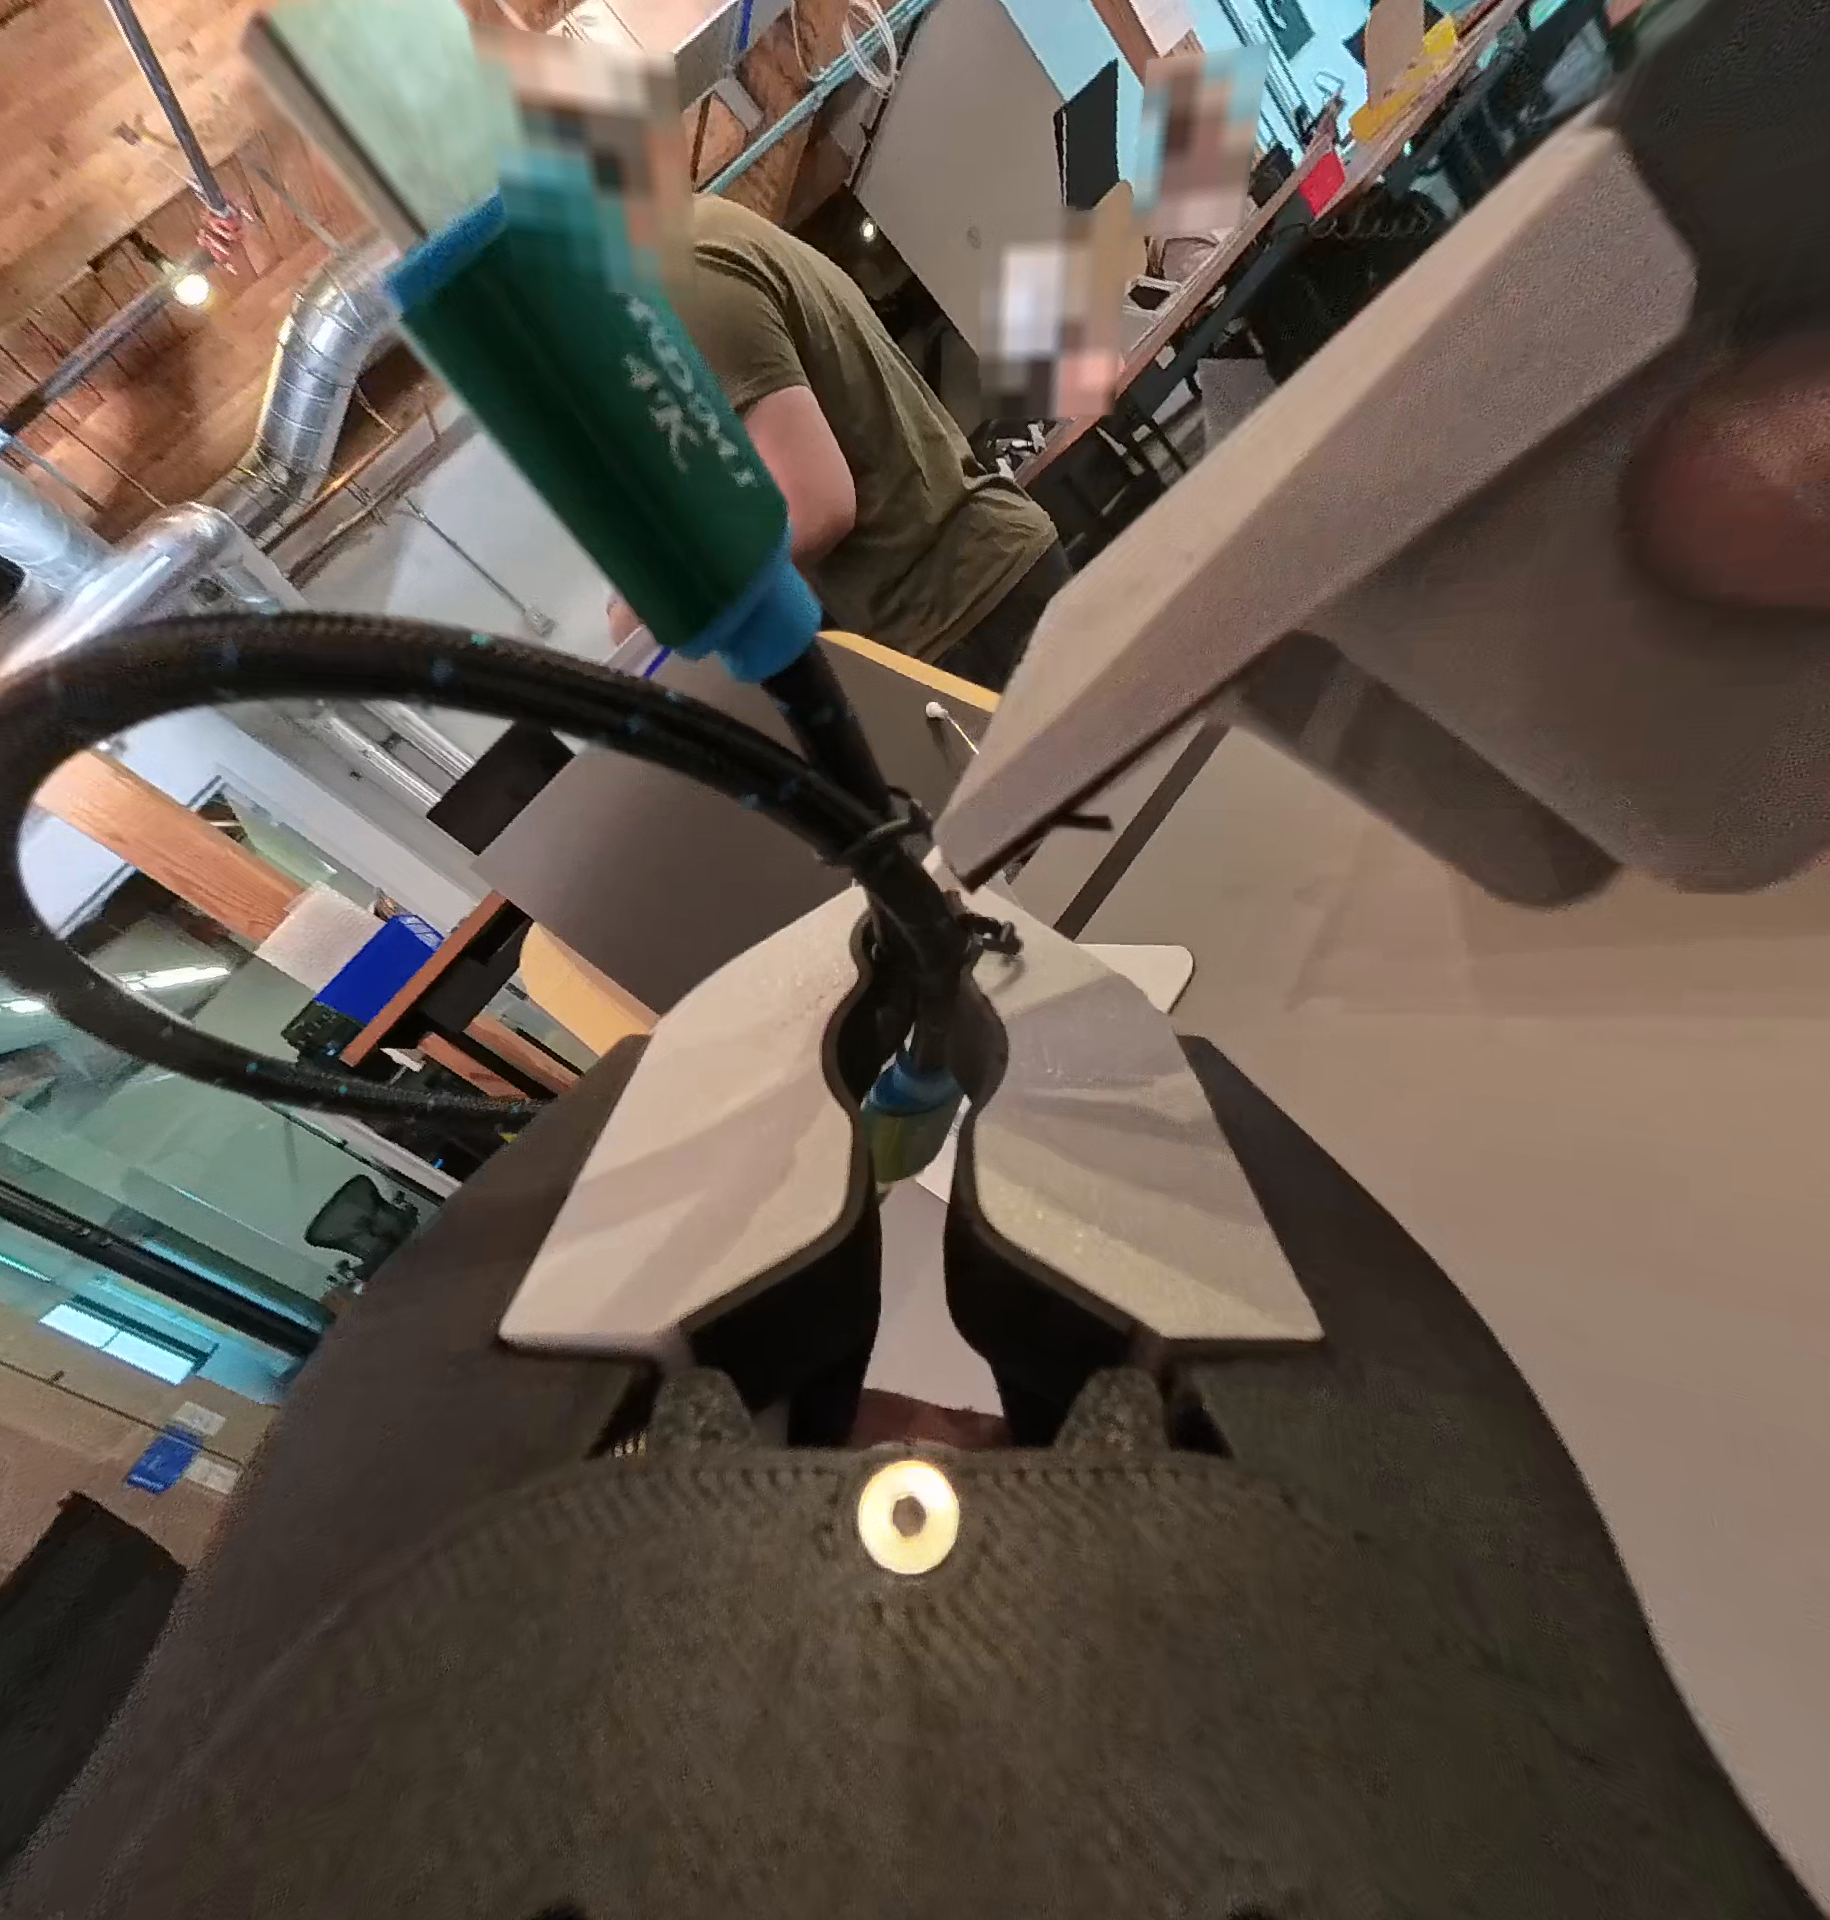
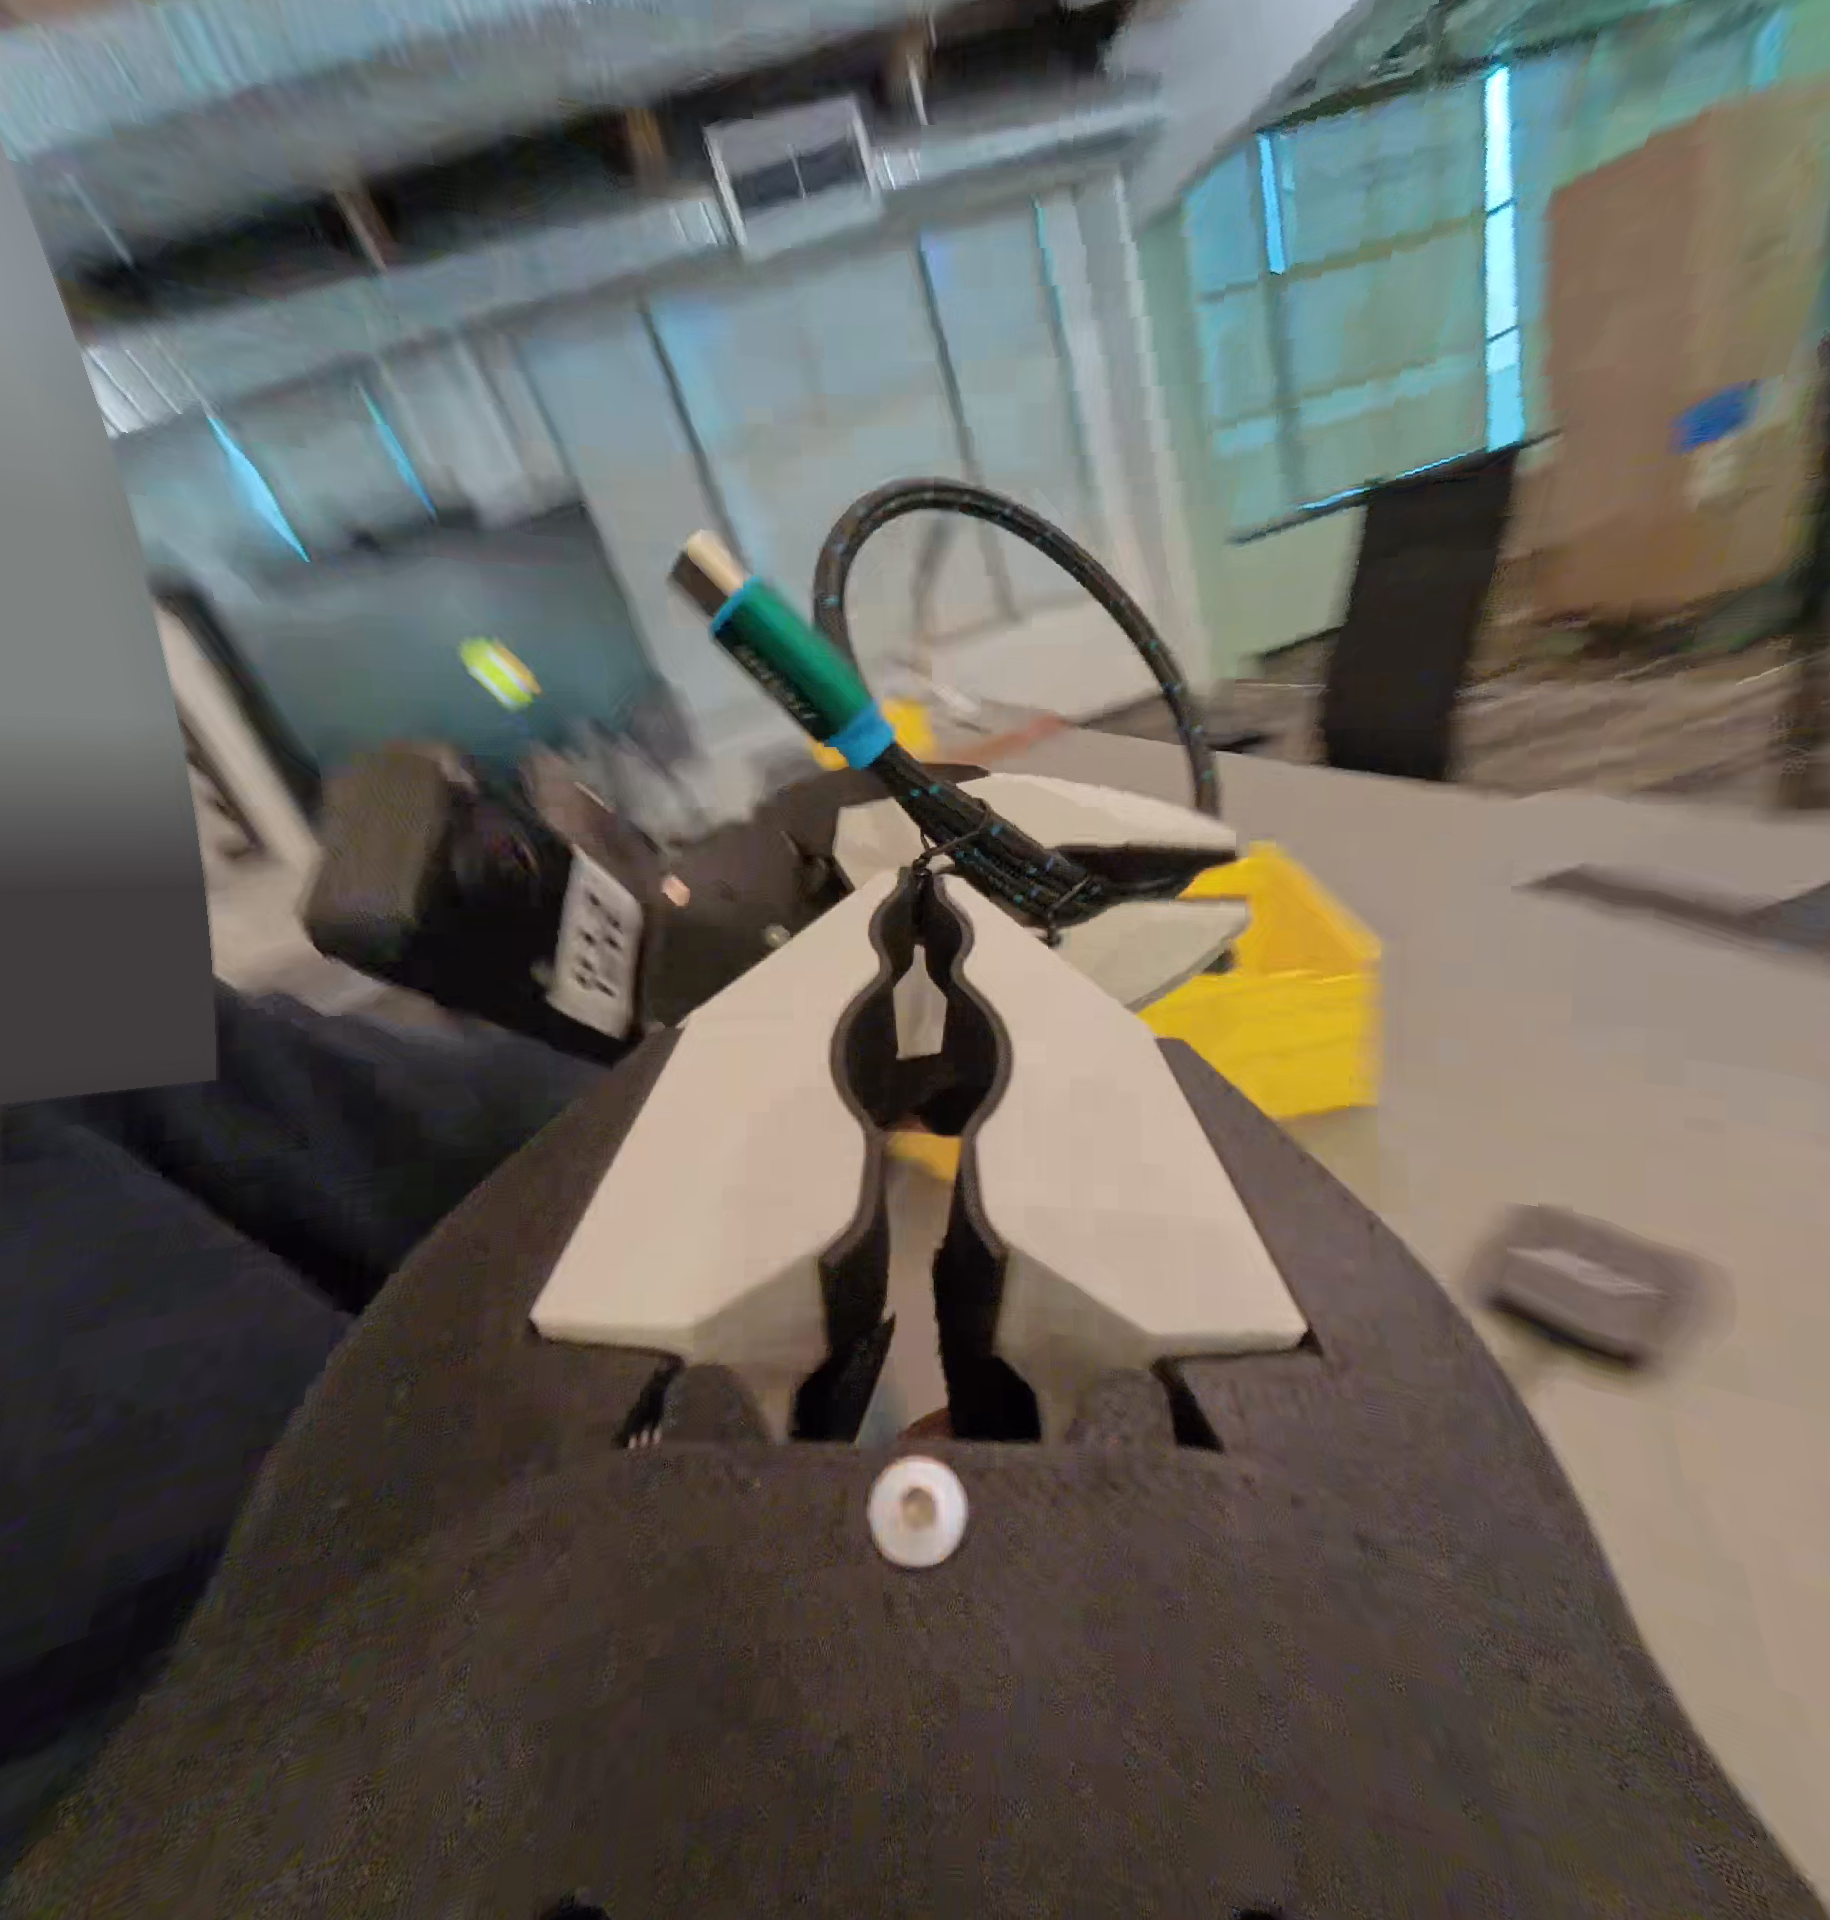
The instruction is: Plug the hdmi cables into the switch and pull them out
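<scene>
while the left claw (image 1: 916, 997) clamps a bundled black cable (image 1: 267, 665), its green plug (image 1: 599, 447) points up.
right claw (image 2: 926, 914) nearly closed, pinching the cable's tie; grey switch (image 2: 1586, 1294) lies on the counter (image 2: 1617, 1039).

Wooden ceiling (image 1: 69, 135) — silver duct (image 1: 319, 364), windows (image 2: 1347, 343)

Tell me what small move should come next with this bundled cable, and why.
Probably loosen the twist tie first. The left tongs are shut on the braided HDMI cable, still looped and tied. The right tongs are closed right at that tie. One green plug sticks up free, and the small grey box, likely the switch, lies apart on the table.
</scene>
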A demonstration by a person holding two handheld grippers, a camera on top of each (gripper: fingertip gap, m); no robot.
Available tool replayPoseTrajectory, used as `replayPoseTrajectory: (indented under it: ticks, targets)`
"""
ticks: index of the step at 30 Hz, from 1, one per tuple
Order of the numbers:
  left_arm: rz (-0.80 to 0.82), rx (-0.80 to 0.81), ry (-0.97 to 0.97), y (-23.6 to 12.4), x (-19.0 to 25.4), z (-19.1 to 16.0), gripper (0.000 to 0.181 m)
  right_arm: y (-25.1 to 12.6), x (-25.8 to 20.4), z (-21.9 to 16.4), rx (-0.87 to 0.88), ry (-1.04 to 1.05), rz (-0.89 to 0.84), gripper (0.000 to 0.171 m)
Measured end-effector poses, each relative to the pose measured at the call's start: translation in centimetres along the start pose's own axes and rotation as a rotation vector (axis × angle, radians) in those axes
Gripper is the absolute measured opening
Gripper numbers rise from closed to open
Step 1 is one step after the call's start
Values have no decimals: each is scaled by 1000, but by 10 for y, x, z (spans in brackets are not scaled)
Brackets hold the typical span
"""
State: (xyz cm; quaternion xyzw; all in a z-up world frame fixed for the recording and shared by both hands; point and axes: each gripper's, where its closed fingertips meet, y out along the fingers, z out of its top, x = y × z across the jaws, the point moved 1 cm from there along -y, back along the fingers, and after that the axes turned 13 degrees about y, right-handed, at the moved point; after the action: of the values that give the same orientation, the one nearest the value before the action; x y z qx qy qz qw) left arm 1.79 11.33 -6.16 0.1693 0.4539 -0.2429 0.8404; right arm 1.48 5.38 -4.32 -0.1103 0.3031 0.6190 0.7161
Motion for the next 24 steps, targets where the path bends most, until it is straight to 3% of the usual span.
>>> replayPoseTrajectory:
  ticks: [3, 7, 10, 13, 19, 24]
  targets:
    - [10, 11, 11, 0, 3, 0, 8, 0, -3, -6, 115, 391, 199, 0]
    - [32, 30, 44, -2, 4, 6, 7, 4, -11, -11, 160, 528, 313, 0]
    - [24, 15, 27, -1, 2, 2, 7, 6, -6, -15, 106, 285, 171, 1]
    - [4, 3, -26, 0, -2, -3, 7, 3, 7, -15, 12, -156, -124, 21]
    - [-12, -8, -33, 1, 1, -2, 7, 4, -2, -4, -121, -948, -469, 18]
    - [-10, -27, -37, 1, 0, -2, 7, 13, 2, -5, -189, -1127, -598, 13]
